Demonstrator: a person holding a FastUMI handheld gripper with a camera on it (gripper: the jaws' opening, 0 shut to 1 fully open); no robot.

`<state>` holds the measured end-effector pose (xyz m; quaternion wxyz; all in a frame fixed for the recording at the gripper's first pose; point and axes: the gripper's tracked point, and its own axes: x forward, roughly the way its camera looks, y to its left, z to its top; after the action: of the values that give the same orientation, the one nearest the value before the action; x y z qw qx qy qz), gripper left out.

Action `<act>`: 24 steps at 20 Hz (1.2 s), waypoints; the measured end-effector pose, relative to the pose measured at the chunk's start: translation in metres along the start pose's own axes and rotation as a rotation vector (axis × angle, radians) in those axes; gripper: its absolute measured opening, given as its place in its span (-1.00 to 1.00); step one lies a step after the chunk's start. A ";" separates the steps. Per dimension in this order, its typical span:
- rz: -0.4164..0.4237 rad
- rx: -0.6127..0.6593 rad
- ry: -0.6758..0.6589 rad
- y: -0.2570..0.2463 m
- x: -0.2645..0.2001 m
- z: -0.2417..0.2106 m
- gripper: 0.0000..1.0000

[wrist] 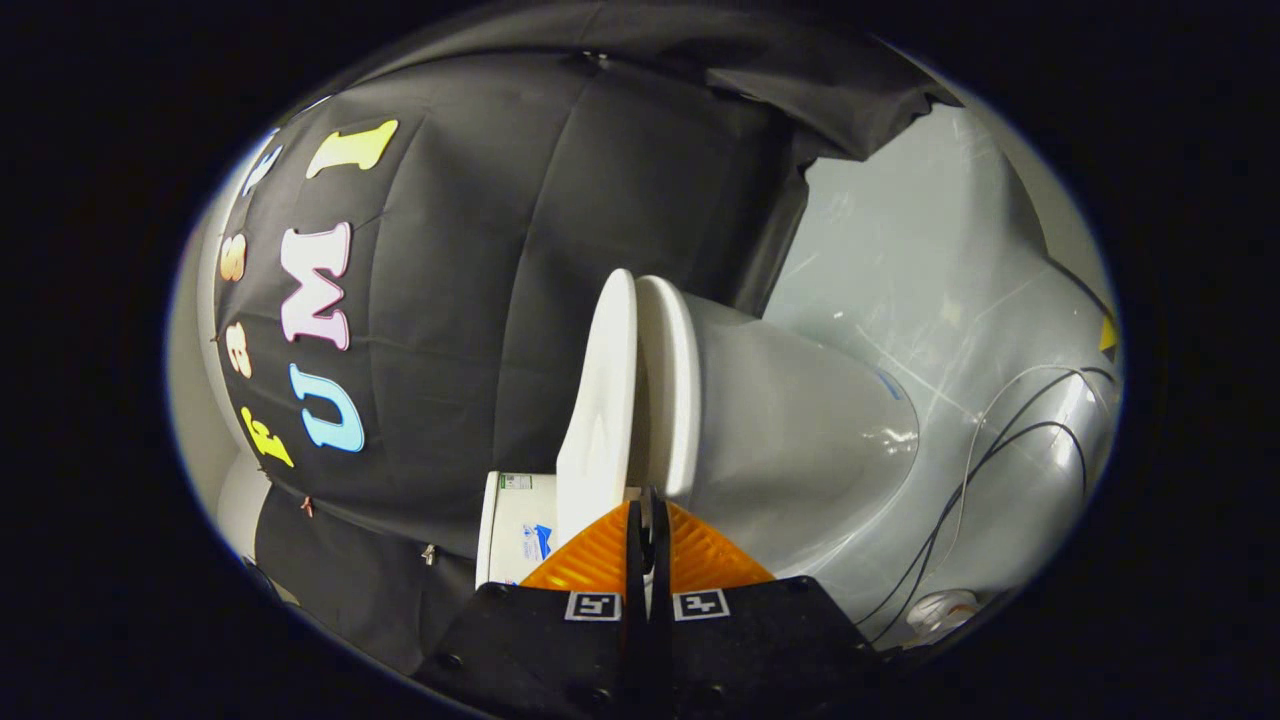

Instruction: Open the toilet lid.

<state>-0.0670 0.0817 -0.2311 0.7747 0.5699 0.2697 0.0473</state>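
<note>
The white toilet appears turned on its side in the gripper view. Its lid (600, 400) stands a narrow gap off the seat (672, 390), which rests on the bowl (800, 440). My gripper (647, 497) is shut, the two fingers pressed together with nothing visible between them. The fingertips sit just at the near end of the gap between lid and seat, beside the white tank (512, 530). Whether they touch the lid's edge is hidden by the fingers themselves.
A shiny grey floor (930, 270) spreads beyond the bowl, with thin black and white cables (980, 450) running across it to a small white round thing (945, 606). The booth's black cloth wall (470, 300) hangs behind the lid and tank.
</note>
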 end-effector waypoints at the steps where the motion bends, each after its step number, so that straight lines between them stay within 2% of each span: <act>1: 0.001 -0.031 -0.011 0.009 -0.003 0.001 -0.91; 9: -0.041 -0.242 -0.081 0.093 -0.022 0.001 -0.91; 16: -0.045 -0.449 -0.125 0.178 -0.030 -0.020 -0.91; 24: -0.141 -0.665 -0.178 0.240 -0.028 -0.049 -0.90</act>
<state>-0.0572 0.1960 -0.0124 0.9398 0.2685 0.2095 0.0289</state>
